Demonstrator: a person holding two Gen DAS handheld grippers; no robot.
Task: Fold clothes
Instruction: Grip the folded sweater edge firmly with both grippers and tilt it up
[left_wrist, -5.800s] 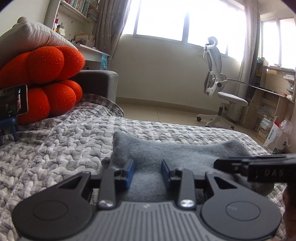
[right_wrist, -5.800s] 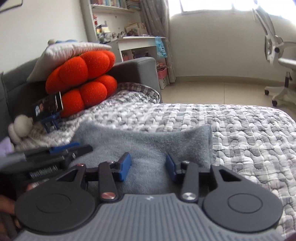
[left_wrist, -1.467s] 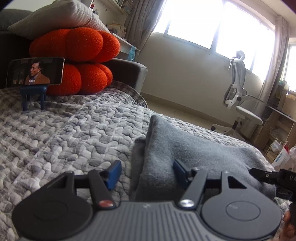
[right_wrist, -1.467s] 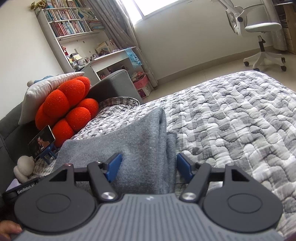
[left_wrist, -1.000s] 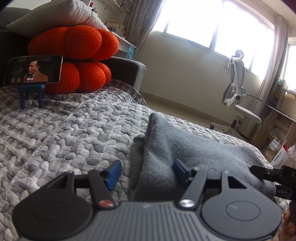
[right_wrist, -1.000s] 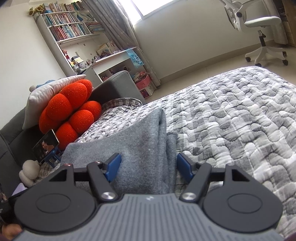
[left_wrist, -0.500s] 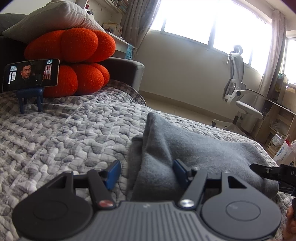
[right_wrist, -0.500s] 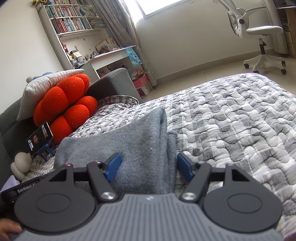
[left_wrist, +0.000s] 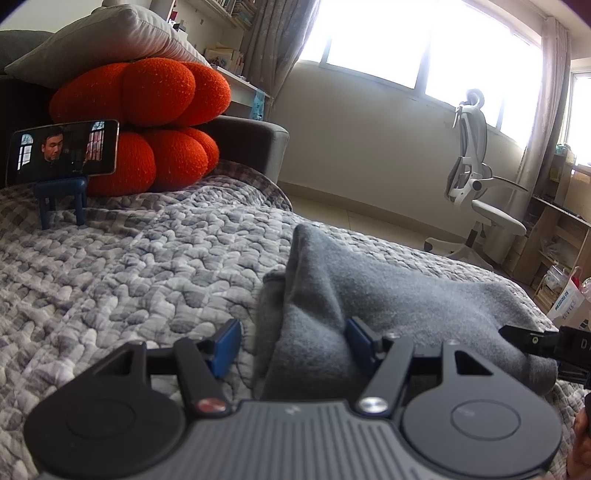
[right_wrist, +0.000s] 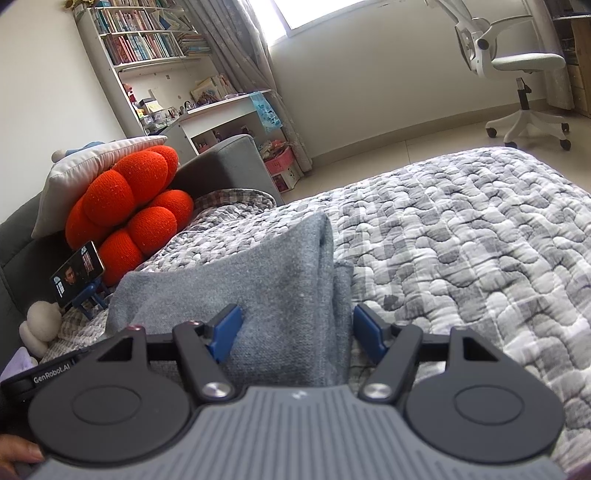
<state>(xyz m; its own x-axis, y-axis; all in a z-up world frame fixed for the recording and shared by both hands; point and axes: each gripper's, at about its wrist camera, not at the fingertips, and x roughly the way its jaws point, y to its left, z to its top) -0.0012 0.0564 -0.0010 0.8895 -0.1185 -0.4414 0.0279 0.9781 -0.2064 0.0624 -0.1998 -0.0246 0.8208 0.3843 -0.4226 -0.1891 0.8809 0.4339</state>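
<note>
Folded grey fleece garment (left_wrist: 388, 295) lies on the grey pebble-quilted bed (left_wrist: 129, 277). Left hand-held gripper (left_wrist: 291, 339) and right hand-held gripper (right_wrist: 295, 328) each straddle 1 end, jaws wide, pads not pressing. Risk: closing now may pinch only the top layer, so the fold slips apart. Versus 1.5 s ago: jaw gaps and garment unchanged, views barely shifted.

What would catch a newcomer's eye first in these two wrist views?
Probably the bright orange cushion stacked under a pale pillow at the sofa end, with a phone playing video on a small blue stand in front of it. Next comes the folded grey garment lying on the quilted bedspread, one end between each gripper's open blue pads.
</note>
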